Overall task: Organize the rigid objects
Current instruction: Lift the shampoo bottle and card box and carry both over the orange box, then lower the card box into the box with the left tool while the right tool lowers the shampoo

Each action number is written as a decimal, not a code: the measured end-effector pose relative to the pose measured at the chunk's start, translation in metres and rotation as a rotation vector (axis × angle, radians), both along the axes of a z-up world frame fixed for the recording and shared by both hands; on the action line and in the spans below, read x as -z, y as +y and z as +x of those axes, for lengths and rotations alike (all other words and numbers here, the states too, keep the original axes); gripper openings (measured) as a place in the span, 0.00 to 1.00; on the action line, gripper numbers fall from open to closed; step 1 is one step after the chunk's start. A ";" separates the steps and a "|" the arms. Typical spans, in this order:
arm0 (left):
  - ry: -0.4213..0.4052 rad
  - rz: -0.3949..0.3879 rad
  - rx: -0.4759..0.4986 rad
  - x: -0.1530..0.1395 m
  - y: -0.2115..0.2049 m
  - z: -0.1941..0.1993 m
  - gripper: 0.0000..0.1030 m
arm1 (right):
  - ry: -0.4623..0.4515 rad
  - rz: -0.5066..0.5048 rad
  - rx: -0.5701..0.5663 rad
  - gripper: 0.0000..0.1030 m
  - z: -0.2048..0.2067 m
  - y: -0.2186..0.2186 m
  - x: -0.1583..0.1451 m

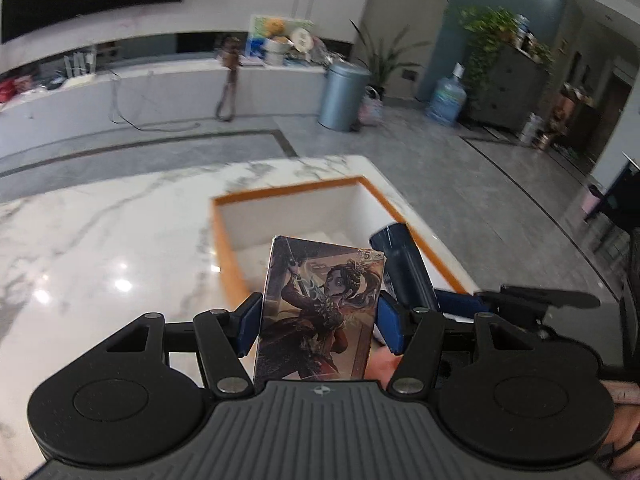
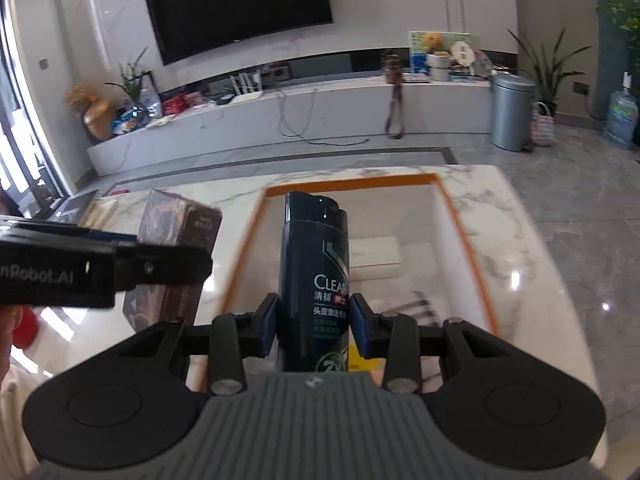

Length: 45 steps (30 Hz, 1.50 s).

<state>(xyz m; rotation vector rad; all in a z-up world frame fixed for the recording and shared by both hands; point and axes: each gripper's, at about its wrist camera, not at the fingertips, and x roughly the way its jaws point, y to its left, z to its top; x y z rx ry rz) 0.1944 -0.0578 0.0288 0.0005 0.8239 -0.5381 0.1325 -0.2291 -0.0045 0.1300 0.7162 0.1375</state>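
Box [image 1: 320,308] gripped by left gripper [image 1: 318,318], bottle [image 2: 314,280] by right gripper [image 2: 314,322]; bin [image 2: 460,216] at twelve o'clock, lowering needed next.

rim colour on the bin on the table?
Orange rim, white inside. Clearest in the right wrist view.

Two black hand-held grippers: left [image 1: 318,320], right [image 2: 314,322]. One illustrated rectangular card box [image 1: 320,312]. One dark blue plastic shampoo bottle [image 2: 314,264]. One orange-rimmed white open bin [image 2: 440,216] at twelve o'clock.
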 end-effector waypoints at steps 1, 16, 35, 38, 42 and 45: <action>0.006 0.005 0.010 0.003 -0.007 0.002 0.66 | 0.006 -0.010 0.009 0.37 0.002 -0.008 0.001; 0.132 0.034 0.022 0.049 -0.055 0.052 0.66 | 0.119 -0.164 -0.100 0.37 0.060 -0.035 0.042; 0.201 0.092 -0.017 0.069 -0.066 0.055 0.66 | 0.171 -0.291 -0.117 0.34 0.075 -0.018 0.071; 0.204 0.091 -0.027 0.070 -0.068 0.056 0.65 | 0.136 -0.293 -0.103 0.33 0.069 -0.017 0.068; 0.194 0.100 -0.039 0.070 -0.069 0.056 0.65 | 0.108 -0.304 -0.089 0.38 0.061 -0.013 0.068; 0.192 0.104 -0.050 0.070 -0.068 0.057 0.65 | 0.073 -0.279 -0.051 0.40 0.057 -0.019 0.064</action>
